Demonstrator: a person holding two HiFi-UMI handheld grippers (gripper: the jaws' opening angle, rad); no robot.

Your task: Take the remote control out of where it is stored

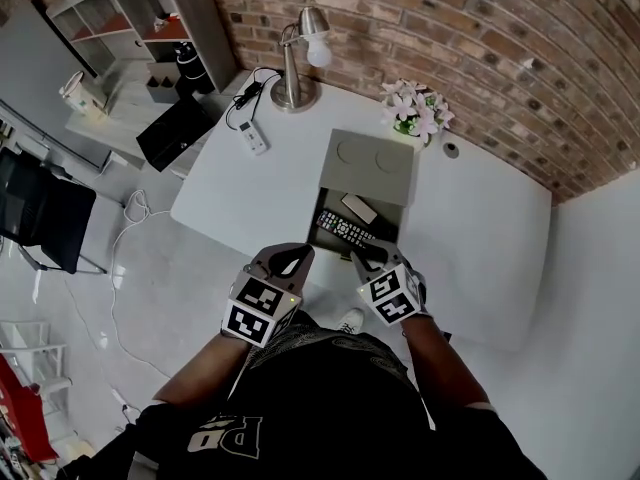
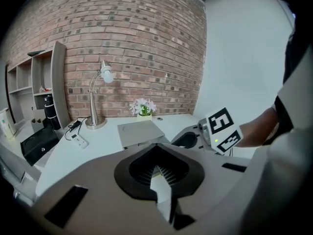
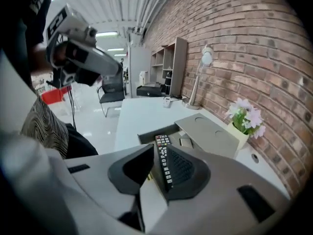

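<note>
This looks like an office or a work room. A big white desk (image 1: 480, 233) stands against a red brick wall (image 1: 480, 28), and on it are a silver desk lamp (image 1: 300, 53), a white power strip (image 1: 255, 138) with a black cord, and a small pot of pink and white flowers (image 1: 415, 108). Next to the desk there is a tall shelf (image 1: 140, 13) with open boxes for keeping things, a black office chair (image 1: 40, 218) stands on the shiny pale floor (image 1: 170, 288), and long strip lights (image 3: 108, 35) run across the ceiling.
</note>
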